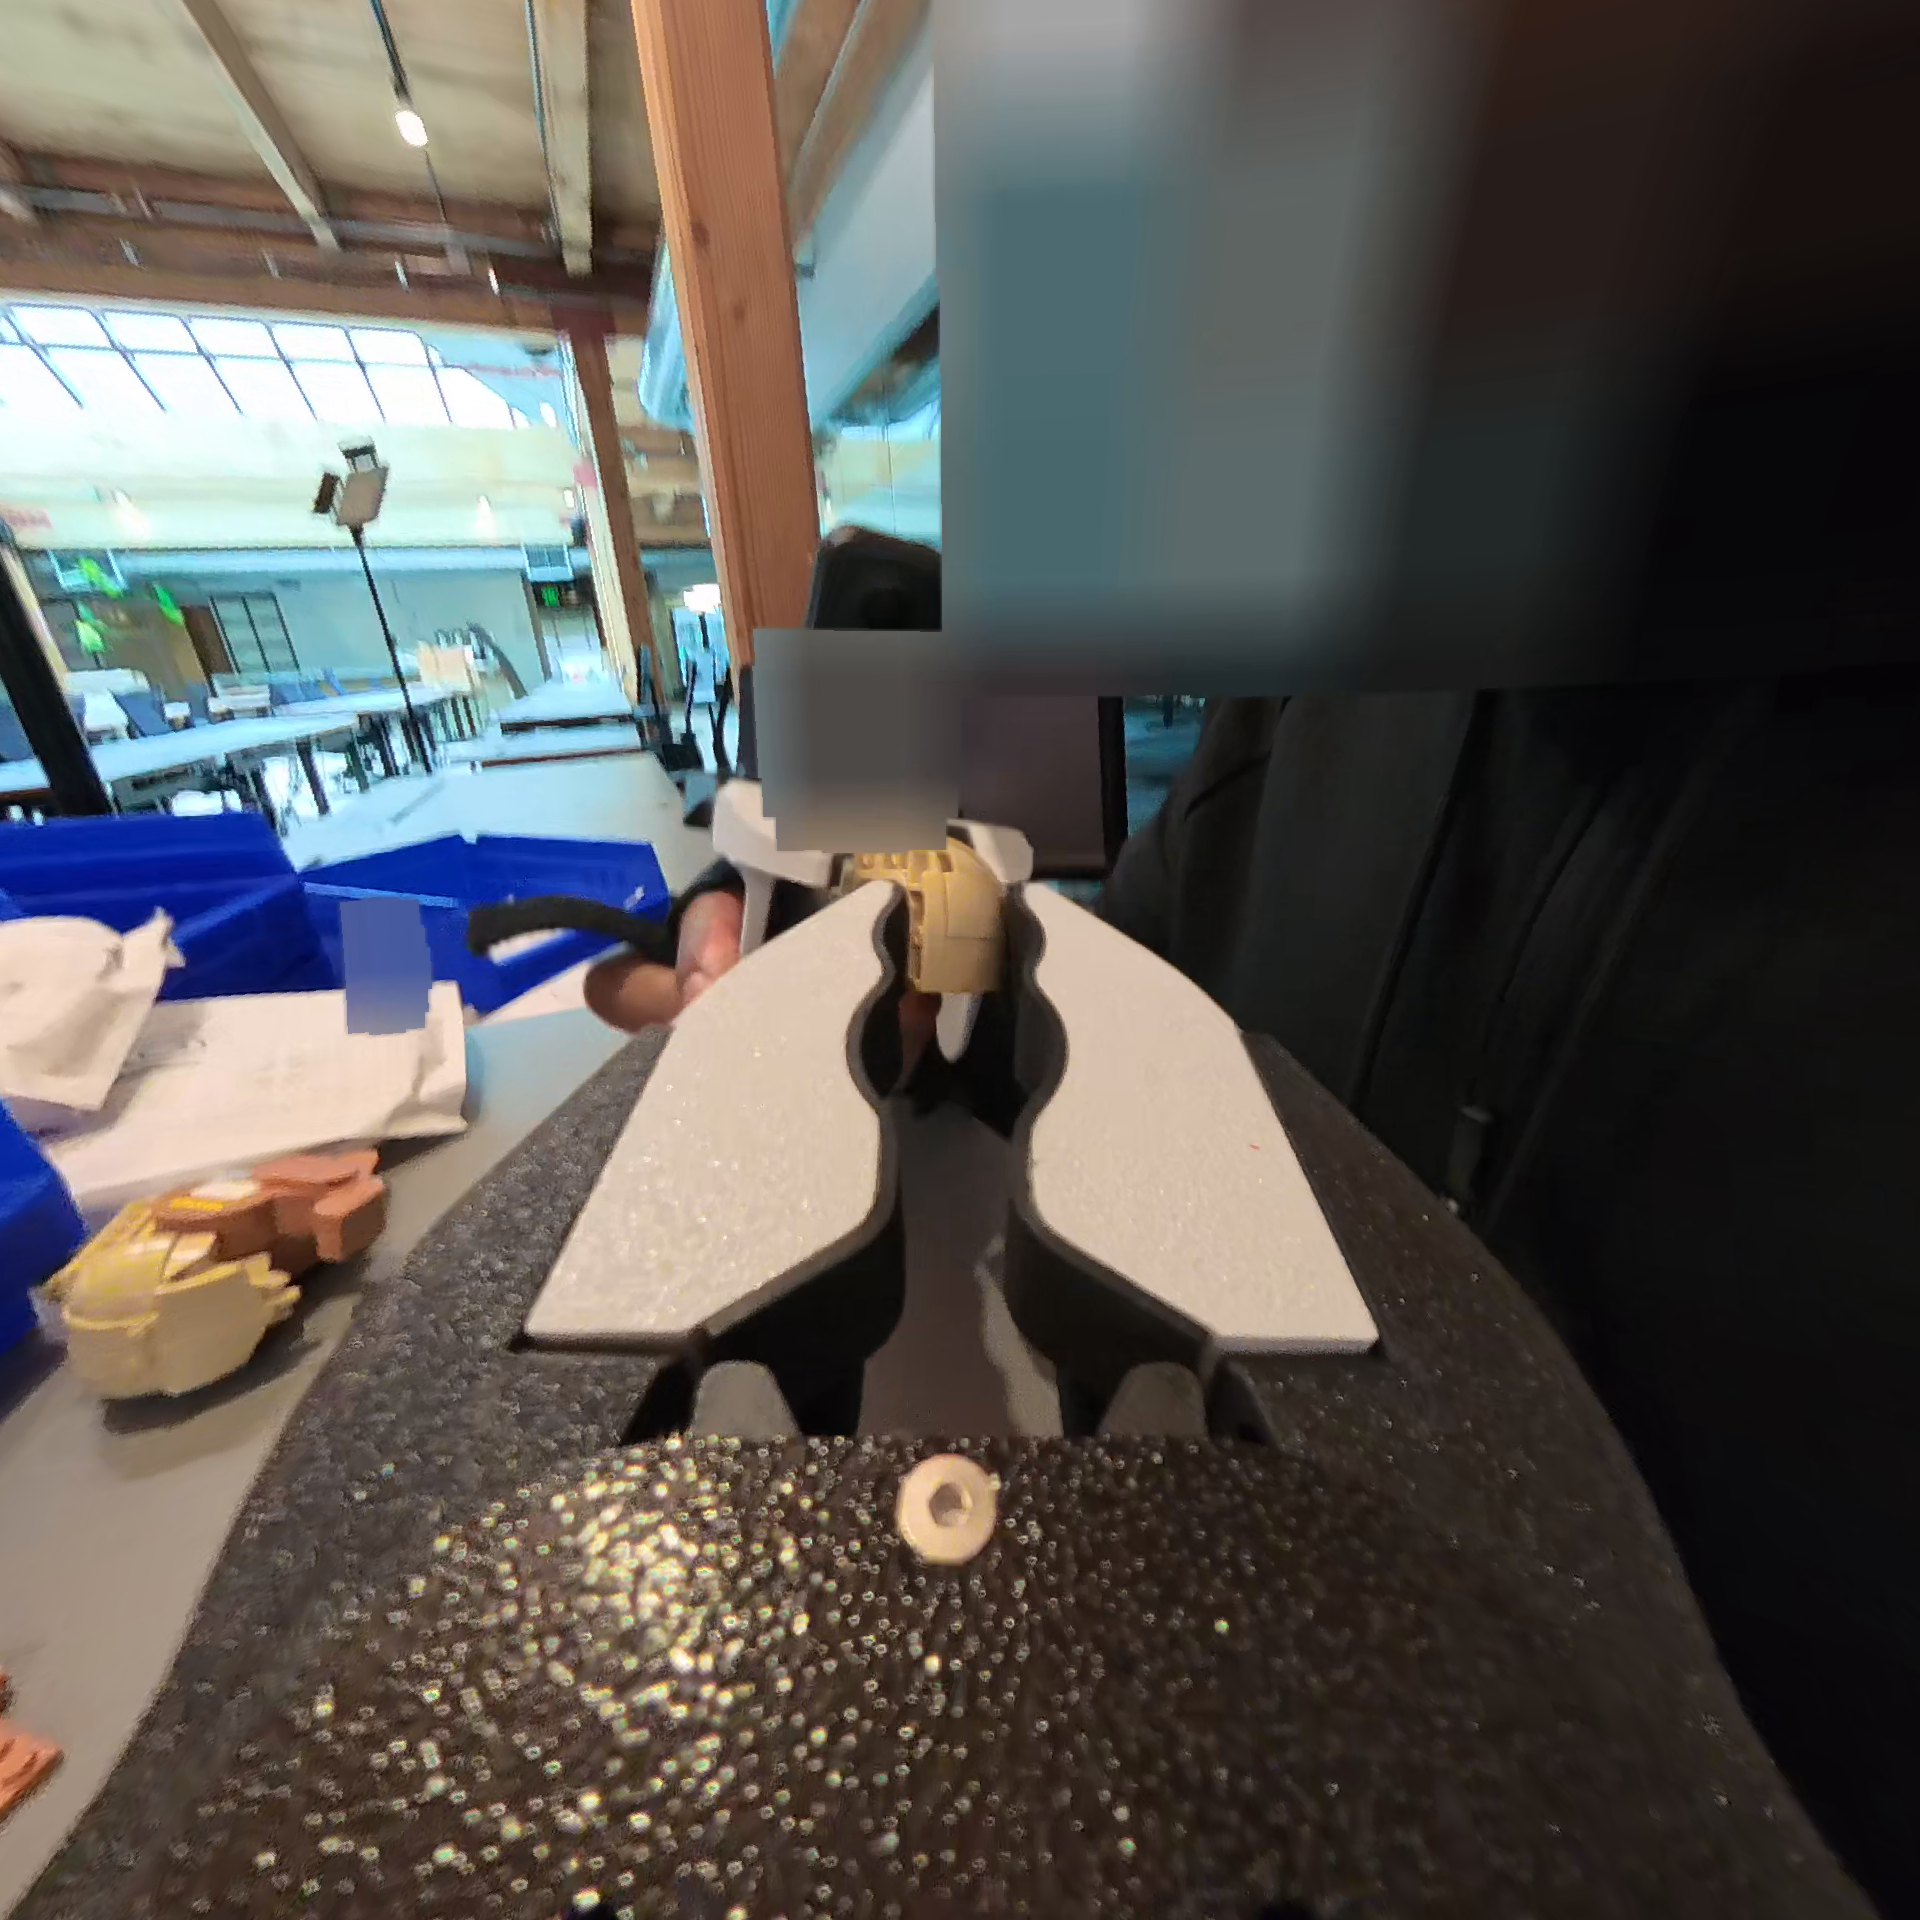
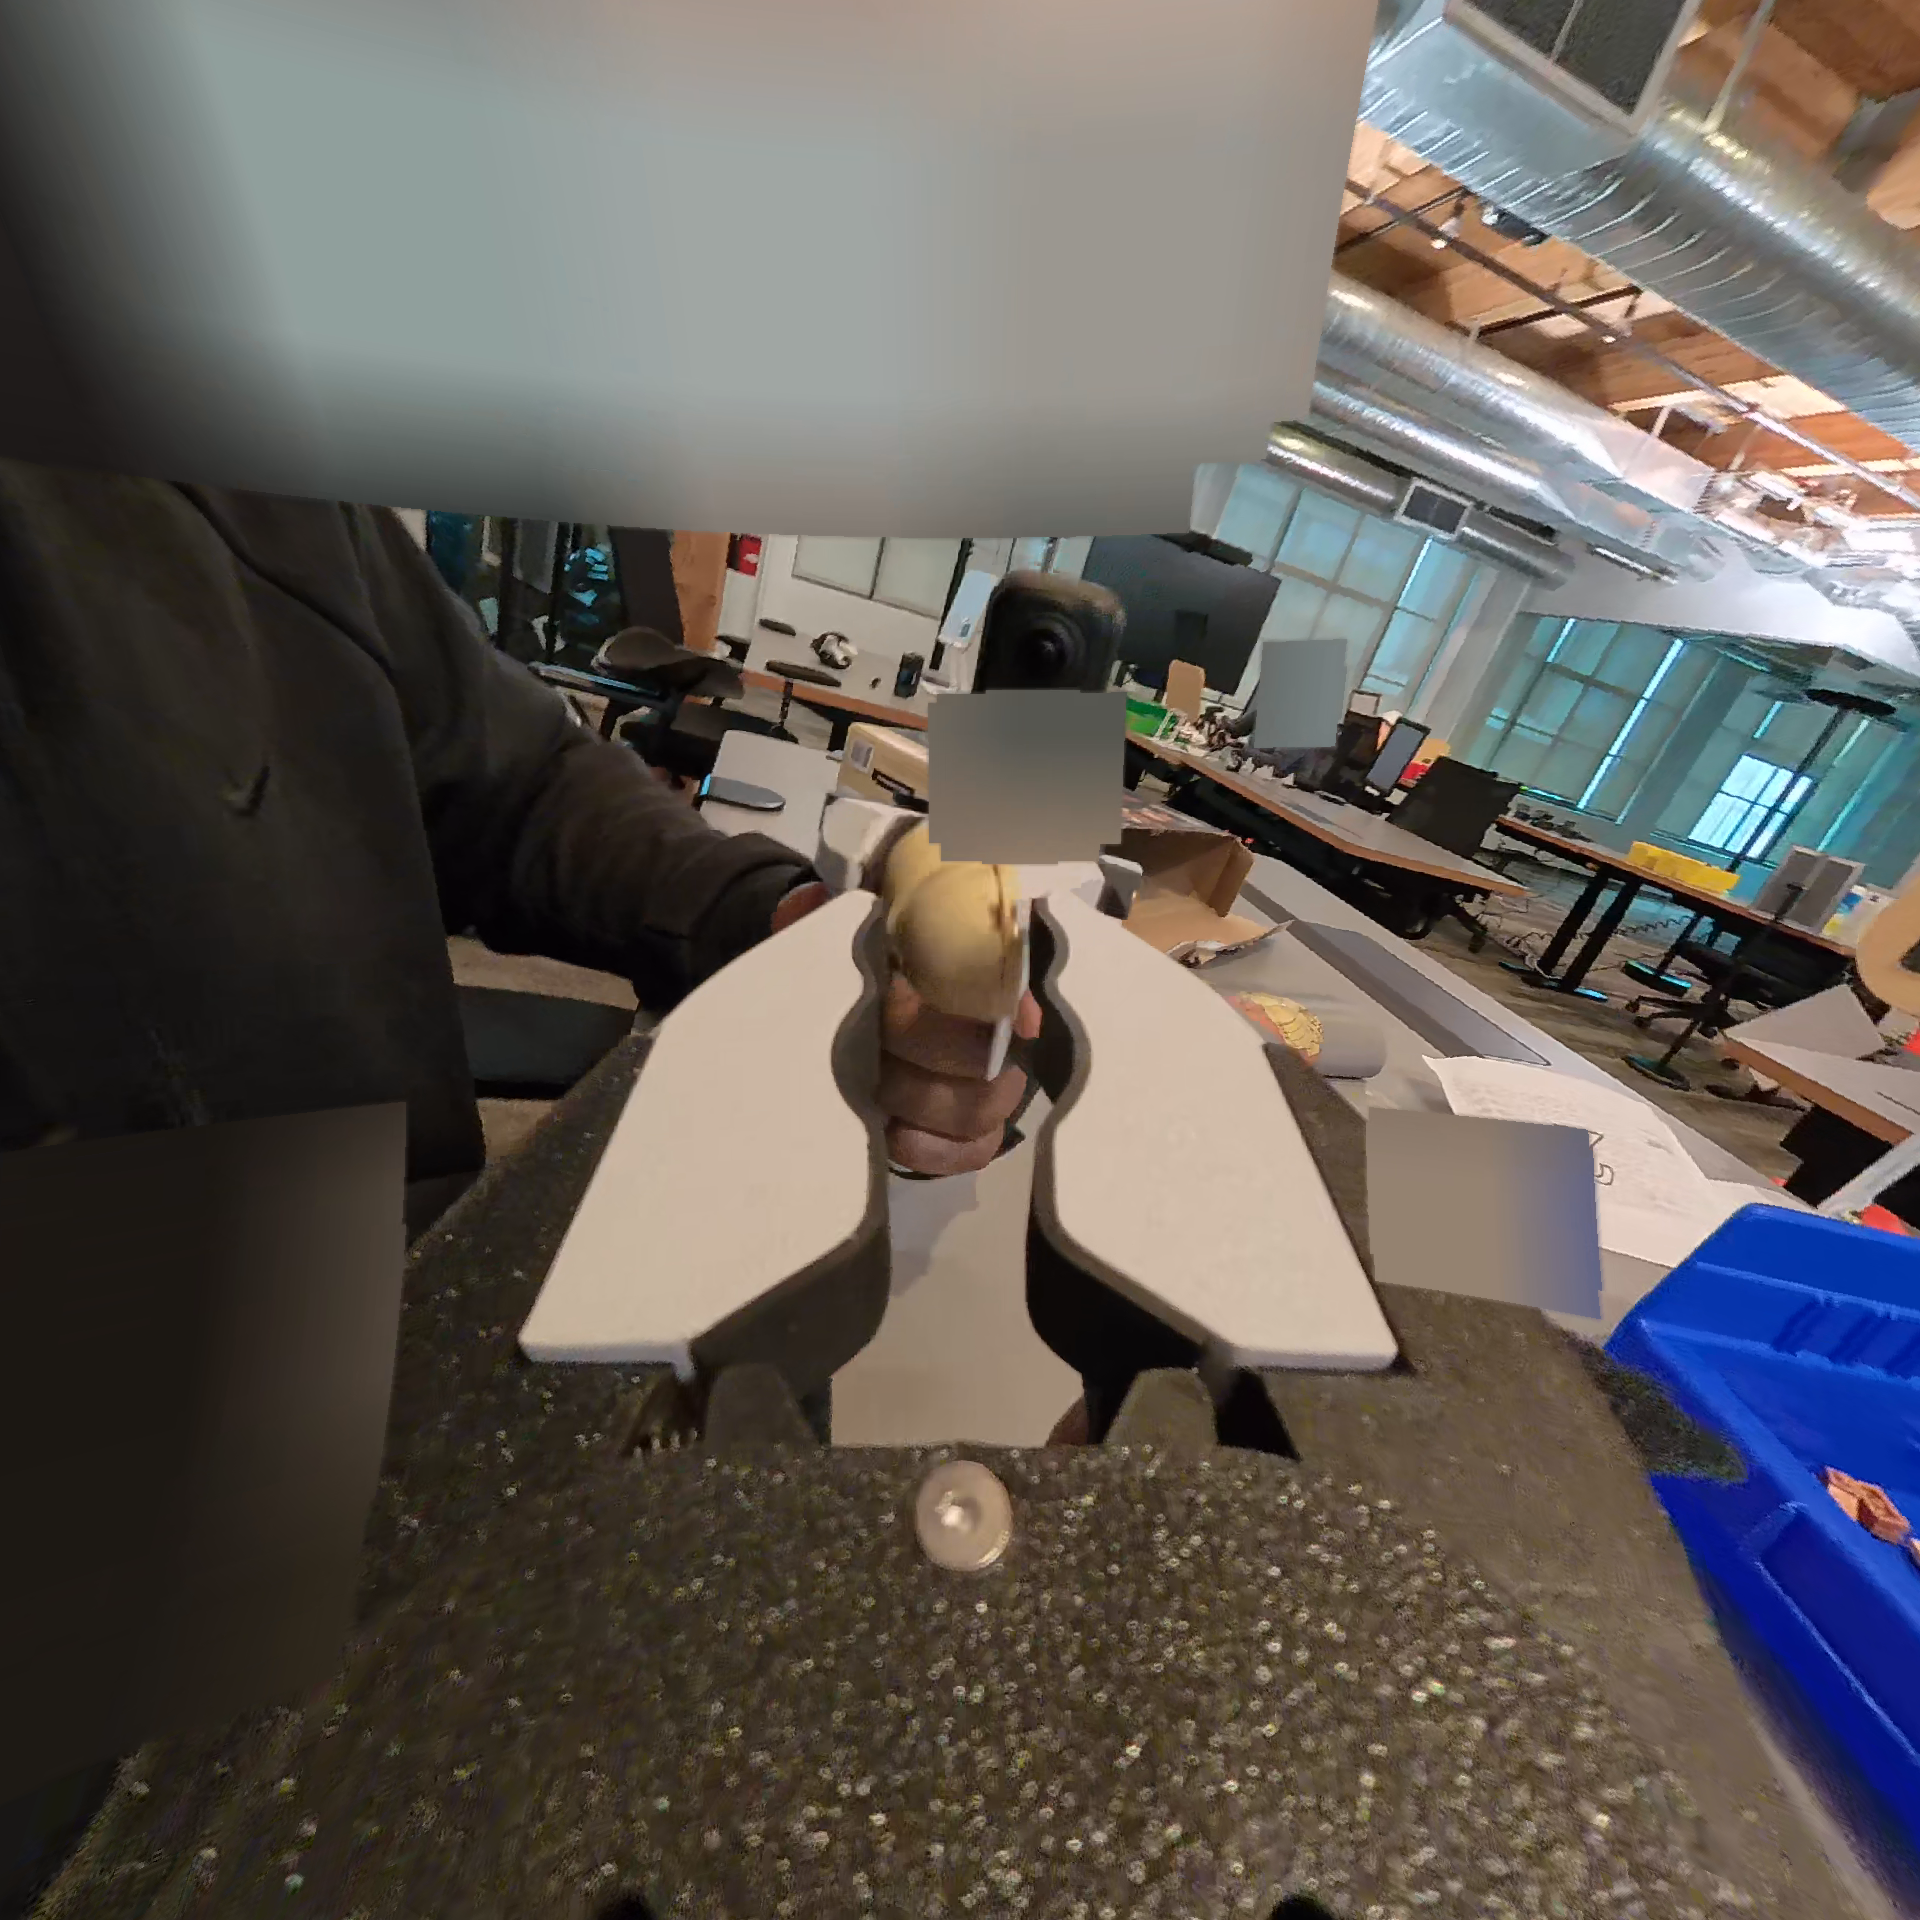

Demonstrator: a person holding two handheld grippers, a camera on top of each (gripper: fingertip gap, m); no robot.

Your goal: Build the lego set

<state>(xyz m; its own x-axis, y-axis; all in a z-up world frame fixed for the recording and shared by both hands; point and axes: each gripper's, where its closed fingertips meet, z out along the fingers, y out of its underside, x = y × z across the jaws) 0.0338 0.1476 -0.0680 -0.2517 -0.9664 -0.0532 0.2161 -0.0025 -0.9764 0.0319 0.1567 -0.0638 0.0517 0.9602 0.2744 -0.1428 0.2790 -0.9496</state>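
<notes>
A tan lego assembly (image 1: 951, 925) is held in the air between my two grippers, which face each other tip to tip. My left gripper (image 1: 958, 909) is shut on it with its white fingers (image 1: 769, 1122) pressed on both sides. In the right wrist view the same assembly (image 2: 951, 956) looks rounded, and my right gripper (image 2: 961, 920) is closed around it. The opposite gripper's white finger (image 2: 1013, 1013) lies alongside the piece. A hand (image 2: 940, 1112) shows behind it. A second tan and brown lego build (image 1: 208, 1268) lies on the grey table at the left.
Blue bins (image 1: 468, 894) and white paper bags (image 1: 260, 1081) sit at the left of the table. Another blue bin (image 2: 1787, 1403) holds small brown pieces (image 2: 1870, 1527) at the right. A paper sheet (image 2: 1538, 1101) and an open cardboard box (image 2: 1184, 883) lie beyond. A person in dark clothing (image 1: 1558, 1039) is close by. Left and right tips are no more than a few centimetres apart.
</notes>
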